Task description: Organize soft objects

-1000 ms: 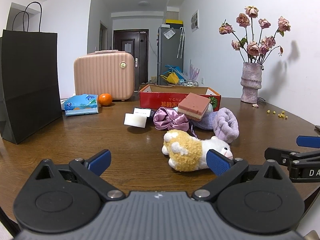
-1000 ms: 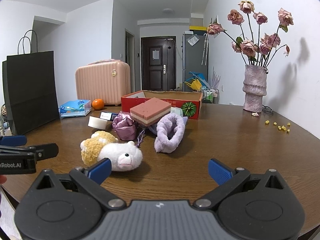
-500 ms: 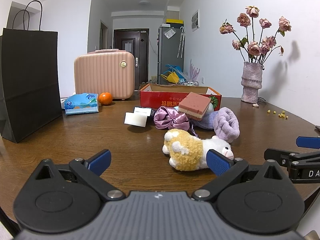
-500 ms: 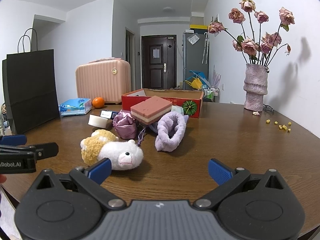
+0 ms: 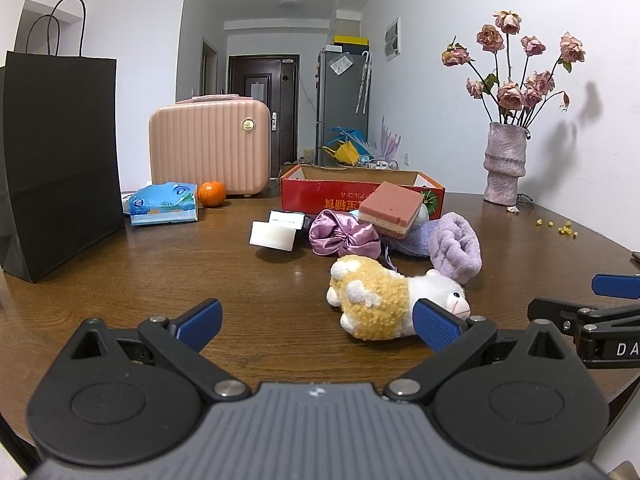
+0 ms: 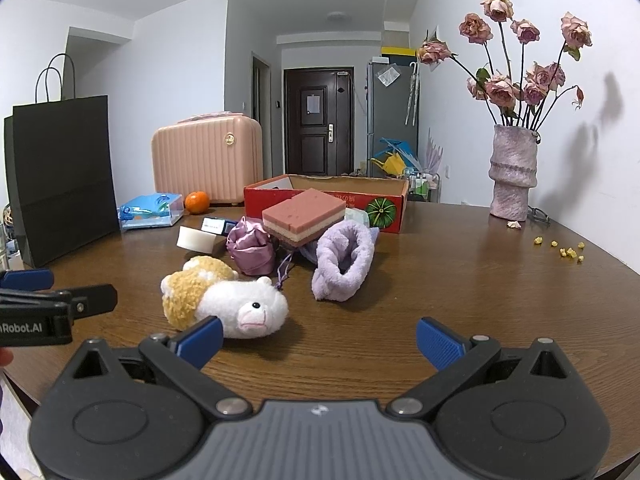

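A yellow and white plush sheep (image 5: pixel 384 298) (image 6: pixel 228 298) lies on the brown table. Behind it lie a purple satin pouch (image 5: pixel 344 234) (image 6: pixel 250 246), a layered pink sponge (image 5: pixel 392 208) (image 6: pixel 304 216), a lilac fluffy towel roll (image 5: pixel 454 246) (image 6: pixel 342 262) and a white foam block (image 5: pixel 272 236) (image 6: pixel 196 238). A red cardboard box (image 5: pixel 320 198) (image 6: pixel 384 208) stands open behind them. My left gripper (image 5: pixel 318 324) is open and empty, short of the sheep. My right gripper (image 6: pixel 320 338) is open and empty, to the sheep's right.
A black paper bag (image 5: pixel 56 160) stands at the left. A pink suitcase (image 5: pixel 208 148), a tissue pack (image 5: pixel 164 204) and an orange (image 5: pixel 212 193) sit at the back left. A vase of dried roses (image 6: pixel 514 172) stands at the back right, with yellow crumbs (image 6: pixel 568 250) near it.
Both views have shifted only slightly. Nothing on the table has moved and both grippers stay open.
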Demonstrator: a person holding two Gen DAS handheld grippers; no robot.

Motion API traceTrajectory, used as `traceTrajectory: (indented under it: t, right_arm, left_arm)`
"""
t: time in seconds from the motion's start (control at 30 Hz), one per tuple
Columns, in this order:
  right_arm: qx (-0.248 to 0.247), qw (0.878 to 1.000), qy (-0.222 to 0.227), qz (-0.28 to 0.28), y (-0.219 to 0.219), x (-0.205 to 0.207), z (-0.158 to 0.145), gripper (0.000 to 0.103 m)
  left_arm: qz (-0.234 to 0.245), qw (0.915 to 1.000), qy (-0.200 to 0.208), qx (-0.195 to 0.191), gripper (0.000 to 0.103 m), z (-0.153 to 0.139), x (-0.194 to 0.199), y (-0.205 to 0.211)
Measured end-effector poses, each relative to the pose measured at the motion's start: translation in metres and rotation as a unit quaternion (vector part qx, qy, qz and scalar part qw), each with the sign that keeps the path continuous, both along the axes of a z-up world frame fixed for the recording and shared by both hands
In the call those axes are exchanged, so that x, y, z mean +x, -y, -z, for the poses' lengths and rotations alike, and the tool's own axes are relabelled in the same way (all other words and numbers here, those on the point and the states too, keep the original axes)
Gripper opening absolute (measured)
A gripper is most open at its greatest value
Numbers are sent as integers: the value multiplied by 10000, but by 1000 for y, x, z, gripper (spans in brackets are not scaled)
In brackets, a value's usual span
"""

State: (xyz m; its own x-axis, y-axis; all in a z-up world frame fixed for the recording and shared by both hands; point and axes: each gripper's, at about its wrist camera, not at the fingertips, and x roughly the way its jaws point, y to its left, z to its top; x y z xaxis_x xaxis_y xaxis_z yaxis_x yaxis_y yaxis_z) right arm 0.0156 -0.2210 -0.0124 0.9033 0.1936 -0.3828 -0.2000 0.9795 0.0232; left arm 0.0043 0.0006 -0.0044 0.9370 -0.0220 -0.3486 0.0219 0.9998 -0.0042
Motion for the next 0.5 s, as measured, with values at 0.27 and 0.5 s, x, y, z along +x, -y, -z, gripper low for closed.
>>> traceTrajectory:
  t: [0.27,0.5]
  right_arm:
    - [-11,10000,-26,-9,-1,2,0,103]
    - [-35,10000,-65,-32,-2,6,0,103]
  left_arm:
    - [-22,10000,-42,-35,103,8,4,-3]
    - [-32,10000,-67,-61,103,6,4,-5]
